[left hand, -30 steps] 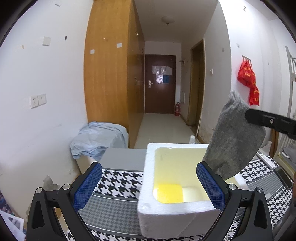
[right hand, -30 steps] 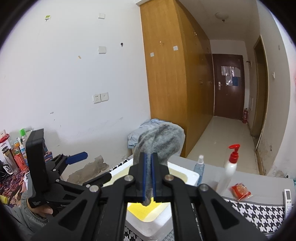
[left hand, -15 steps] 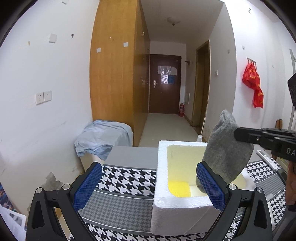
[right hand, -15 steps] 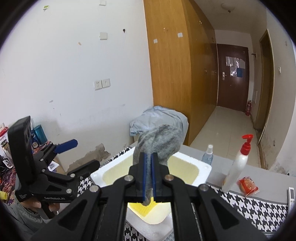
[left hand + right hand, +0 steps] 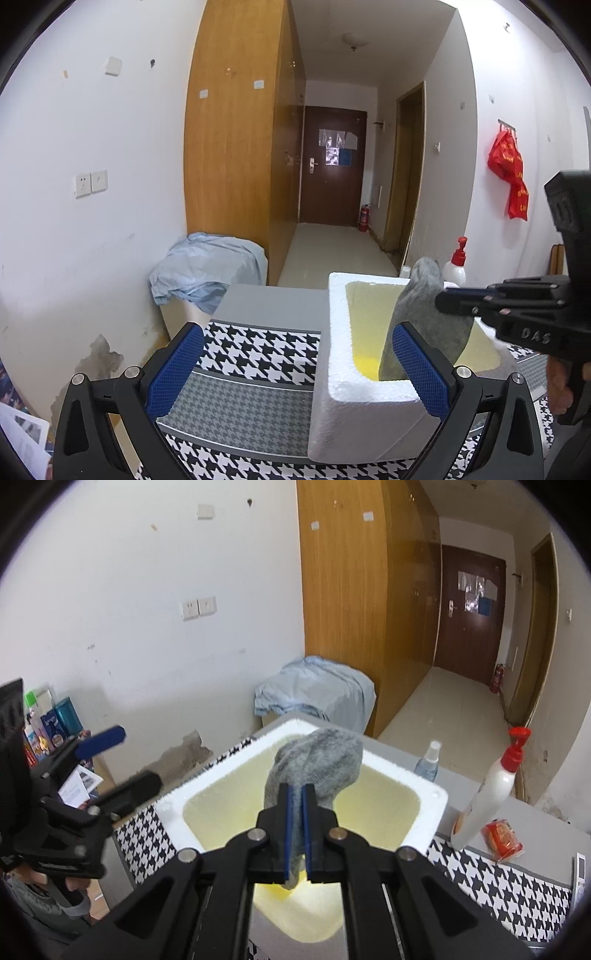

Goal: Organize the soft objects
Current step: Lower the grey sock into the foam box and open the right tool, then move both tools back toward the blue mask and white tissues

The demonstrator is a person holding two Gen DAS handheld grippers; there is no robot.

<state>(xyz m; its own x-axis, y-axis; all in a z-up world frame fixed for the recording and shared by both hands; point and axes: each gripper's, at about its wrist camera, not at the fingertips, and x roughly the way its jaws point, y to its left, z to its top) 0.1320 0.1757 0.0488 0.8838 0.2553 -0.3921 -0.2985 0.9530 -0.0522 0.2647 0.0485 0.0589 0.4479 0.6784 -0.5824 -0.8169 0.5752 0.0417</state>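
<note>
While the right tool (image 5: 295,827) is clamped on one grey sock (image 5: 317,764), the sock hangs over the open mouth of the white foam box (image 5: 436,797), lower end dipping below the rim toward the yellow floor inside. From the left wrist view the sock (image 5: 424,321) sits near the box's right wall (image 5: 340,332), above the yellow bottom, which is bare where visible. Left tool (image 5: 295,373) has its jaws wide apart, nothing between the blue pads, hovering just short of the box's near wall; its right finger overlaps the box's near right corner in view.

Edges: box stands on the houndstooth-covered bench (image 5: 251,354), with open cloth to its left. Bench far edge is plain grey, and beyond it is a light blue cloth heap (image 5: 207,269) against the wall.

Right of the box, close to its far corner: one pump bottle (image 5: 491,794) with red top, one small spray bottle (image 5: 428,764), one red snack packet (image 5: 504,840). All three are clear of the box rim.

Count: one sock, one box, two tools, two bottles, one packet.
</note>
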